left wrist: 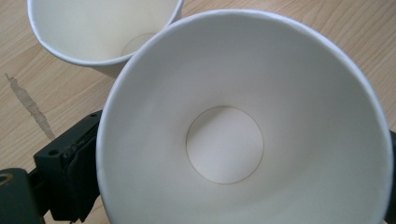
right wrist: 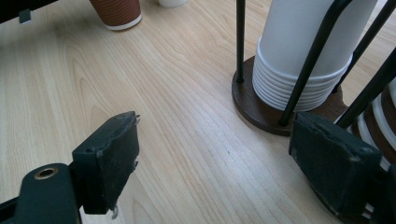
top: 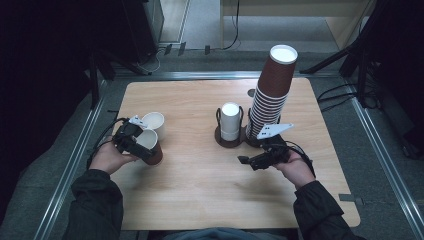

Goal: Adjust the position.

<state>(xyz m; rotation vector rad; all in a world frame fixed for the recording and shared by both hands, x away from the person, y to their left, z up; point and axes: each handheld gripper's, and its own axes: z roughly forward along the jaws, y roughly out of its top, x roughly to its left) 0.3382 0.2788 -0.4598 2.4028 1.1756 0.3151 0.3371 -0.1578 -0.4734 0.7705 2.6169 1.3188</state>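
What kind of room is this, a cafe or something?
Probably a recording or test room, not a cafe. A light wooden table stands alone on a grey floor, with black cables trailing beside it. Tall stacked brown ribbed paper cups sit in a dark wire holder, and the person works with claws.

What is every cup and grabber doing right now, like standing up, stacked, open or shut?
Brown cup: upright, mouth up, empty, clamped by the left gripper.
White cup: upright, empty, just behind the brown cup.
White cup stack: upside down, nested in the holder.
Brown cup stack: upside down, tall, leaning.
Right gripper: open, holding nothing.
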